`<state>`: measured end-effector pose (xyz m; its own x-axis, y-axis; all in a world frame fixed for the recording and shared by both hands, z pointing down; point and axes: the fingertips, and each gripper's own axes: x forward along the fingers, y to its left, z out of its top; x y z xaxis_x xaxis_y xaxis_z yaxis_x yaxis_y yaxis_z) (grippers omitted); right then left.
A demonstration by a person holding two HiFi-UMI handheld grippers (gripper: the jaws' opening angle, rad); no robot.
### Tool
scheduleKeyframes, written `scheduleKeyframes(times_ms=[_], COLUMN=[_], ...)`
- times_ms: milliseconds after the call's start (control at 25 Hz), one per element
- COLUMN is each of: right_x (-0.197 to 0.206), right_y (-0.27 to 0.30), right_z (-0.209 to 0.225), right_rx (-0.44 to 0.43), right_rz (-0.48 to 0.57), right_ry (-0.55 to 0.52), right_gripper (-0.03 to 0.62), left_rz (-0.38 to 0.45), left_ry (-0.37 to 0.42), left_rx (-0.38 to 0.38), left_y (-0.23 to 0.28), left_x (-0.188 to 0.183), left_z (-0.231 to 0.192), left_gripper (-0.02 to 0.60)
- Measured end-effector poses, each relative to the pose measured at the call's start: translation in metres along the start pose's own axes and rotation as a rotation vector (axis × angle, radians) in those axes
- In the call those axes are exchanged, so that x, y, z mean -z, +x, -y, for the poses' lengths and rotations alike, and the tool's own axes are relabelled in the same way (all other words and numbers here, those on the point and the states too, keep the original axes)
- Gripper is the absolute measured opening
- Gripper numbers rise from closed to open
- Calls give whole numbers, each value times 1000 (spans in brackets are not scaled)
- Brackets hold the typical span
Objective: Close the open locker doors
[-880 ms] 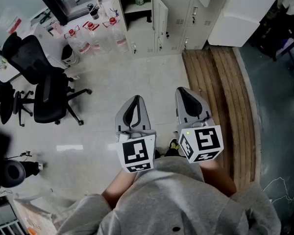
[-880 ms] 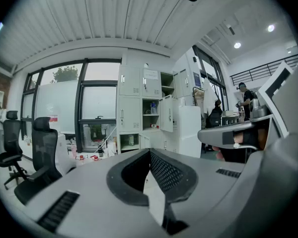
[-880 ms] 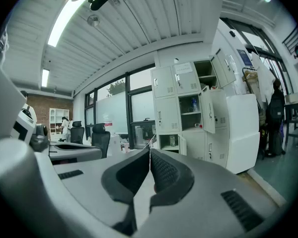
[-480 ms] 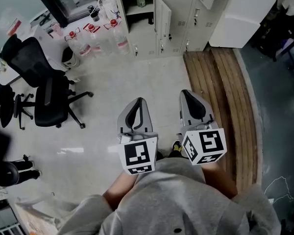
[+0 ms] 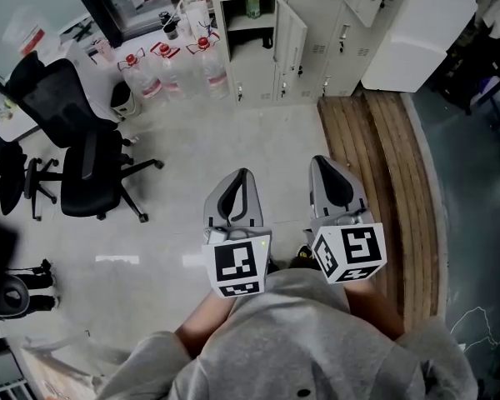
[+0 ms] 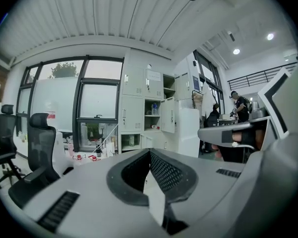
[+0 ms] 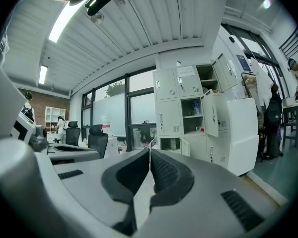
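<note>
Grippers held over a pale office floor (image 5: 192, 132), facing the lockers (image 5: 342, 48)

Left gripper (image 5: 236, 176) and right gripper (image 5: 327, 162) both have jaws together and empty. The open locker door (image 5: 292, 36) is far ahead, beside the wooden platform (image 5: 383, 157); a lower door seems ajar.

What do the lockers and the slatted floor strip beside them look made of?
Lockers: likely painted sheet metal, matte cream; thin doors with vent slots. Floor strip: probably wood, brown with lengthwise plank lines, though laminate is possible.

lockers (image 5: 342, 52) cropped at top, shelf items (image 5: 252, 8) indistinct
</note>
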<state>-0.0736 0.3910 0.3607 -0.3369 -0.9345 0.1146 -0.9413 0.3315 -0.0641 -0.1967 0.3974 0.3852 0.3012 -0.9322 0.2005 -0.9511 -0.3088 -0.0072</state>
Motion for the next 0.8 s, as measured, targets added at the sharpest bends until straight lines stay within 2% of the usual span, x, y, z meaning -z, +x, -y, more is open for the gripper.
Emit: scheduleKeyframes(times_ms=[400,800], right_x=[-5,-4], right_y=[16,46], right_z=[-13,-3], right_rx=[-8,-4], right_rz=[11,41], right_ry=[-4,-23], right_gripper=[28,28], left_rz=[22,42], left_ry=[-7,12], left_rx=[0,16], left_y=[4,32], left_x=[-8,-11], left_z=[-22,-31], left_gripper=[11,10])
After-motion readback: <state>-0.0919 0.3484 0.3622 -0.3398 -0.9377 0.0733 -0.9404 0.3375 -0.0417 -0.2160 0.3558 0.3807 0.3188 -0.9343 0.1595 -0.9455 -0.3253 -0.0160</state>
